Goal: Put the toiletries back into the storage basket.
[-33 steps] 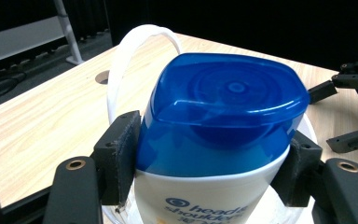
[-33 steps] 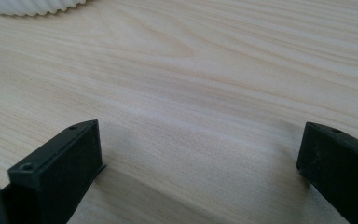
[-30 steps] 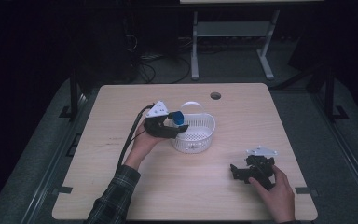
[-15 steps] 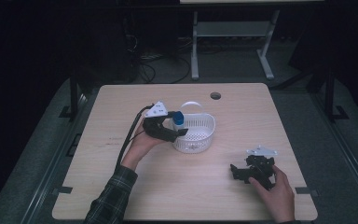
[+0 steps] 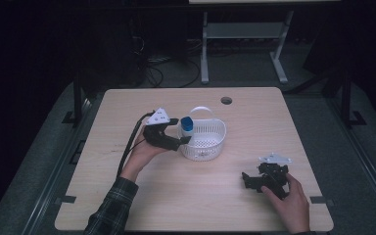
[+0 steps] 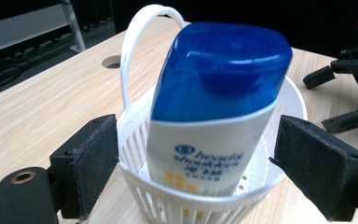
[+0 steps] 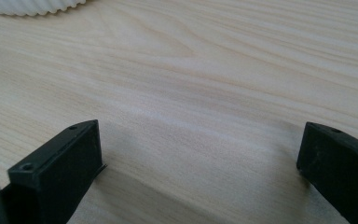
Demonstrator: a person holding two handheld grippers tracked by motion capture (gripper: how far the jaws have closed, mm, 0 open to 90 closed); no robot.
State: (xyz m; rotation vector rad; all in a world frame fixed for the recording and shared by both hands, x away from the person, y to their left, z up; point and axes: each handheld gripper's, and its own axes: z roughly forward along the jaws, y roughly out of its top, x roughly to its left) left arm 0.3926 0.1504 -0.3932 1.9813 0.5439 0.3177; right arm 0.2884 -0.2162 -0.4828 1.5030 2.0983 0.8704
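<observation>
A white bottle with a blue cap point(image 5: 186, 125) stands upright in the white slotted basket point(image 5: 210, 147), against its left wall. My left gripper point(image 5: 180, 131) reaches in from the left at the basket's rim. Its jaws have just been opening. In the left gripper view the bottle point(image 6: 214, 93) sits between the black pads point(image 6: 93, 163) with a gap on each side, so nothing presses on it. My right gripper point(image 5: 246, 180) rests low on the table at the front right, open, with bare wood between its pads point(image 7: 60, 168).
The basket's thin handle point(image 6: 135, 46) arches up behind the bottle. A round cable hole point(image 5: 226, 100) lies in the wooden tabletop point(image 5: 254, 122) at the back. The right gripper point(image 6: 349, 70) shows beyond the basket in the left gripper view. A metal stand point(image 5: 245, 34) is on the floor behind.
My left gripper has eased back a little to the left, off the bottle, which stays standing in the basket. The right hand has not moved.
</observation>
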